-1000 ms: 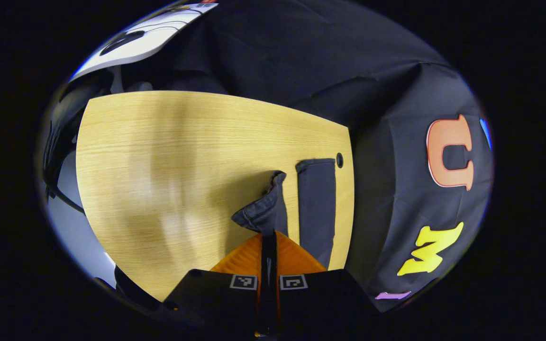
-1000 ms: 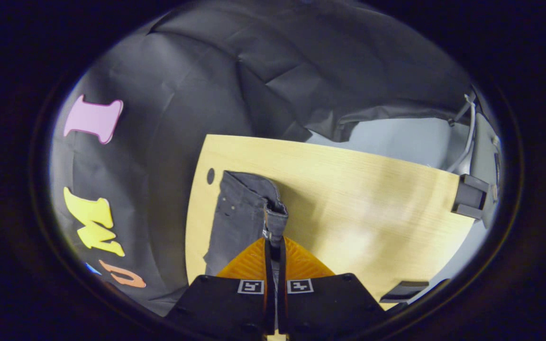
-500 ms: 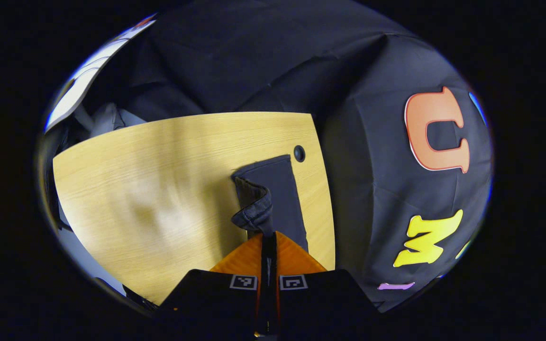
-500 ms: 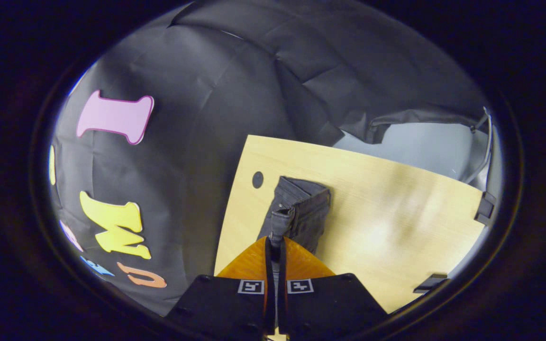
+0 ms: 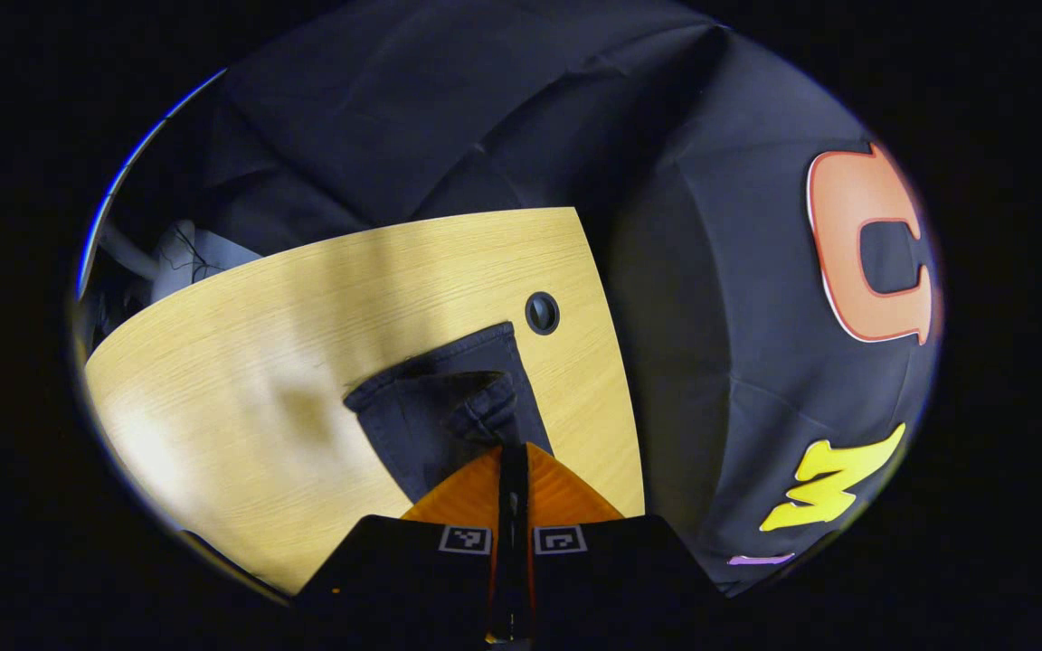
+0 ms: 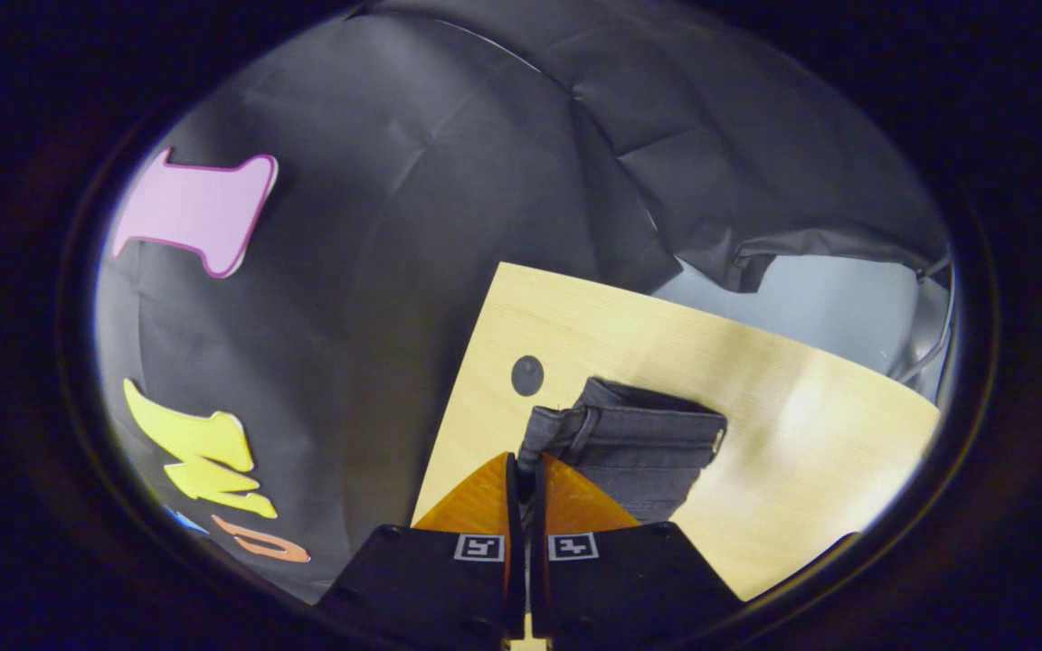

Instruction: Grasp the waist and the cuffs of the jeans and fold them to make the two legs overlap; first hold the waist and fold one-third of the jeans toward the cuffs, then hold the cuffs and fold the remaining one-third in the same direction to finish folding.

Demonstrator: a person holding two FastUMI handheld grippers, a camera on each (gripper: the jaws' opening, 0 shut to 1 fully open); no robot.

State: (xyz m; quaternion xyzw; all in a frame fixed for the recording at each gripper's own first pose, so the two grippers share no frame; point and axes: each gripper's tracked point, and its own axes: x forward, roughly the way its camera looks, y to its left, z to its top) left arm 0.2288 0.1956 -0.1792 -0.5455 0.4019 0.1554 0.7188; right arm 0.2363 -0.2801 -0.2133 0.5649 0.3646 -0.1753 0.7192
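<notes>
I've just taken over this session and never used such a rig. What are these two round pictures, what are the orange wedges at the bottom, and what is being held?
Each picture comes from a fisheye camera riding on a handheld two-finger gripper, looking forward along its fingers. The orange wedges are those fingers. In the left gripper view, the left gripper is shut on a cuff of the dark jeans. In the right gripper view, the right gripper is shut on the waistband. The jeans lie on a wooden table, near its round cable hole. Behind is the booth's black cloth wall.

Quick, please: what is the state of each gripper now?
Left gripper: closed on the jeans cuff.
Right gripper: closed on the jeans waist.
</notes>
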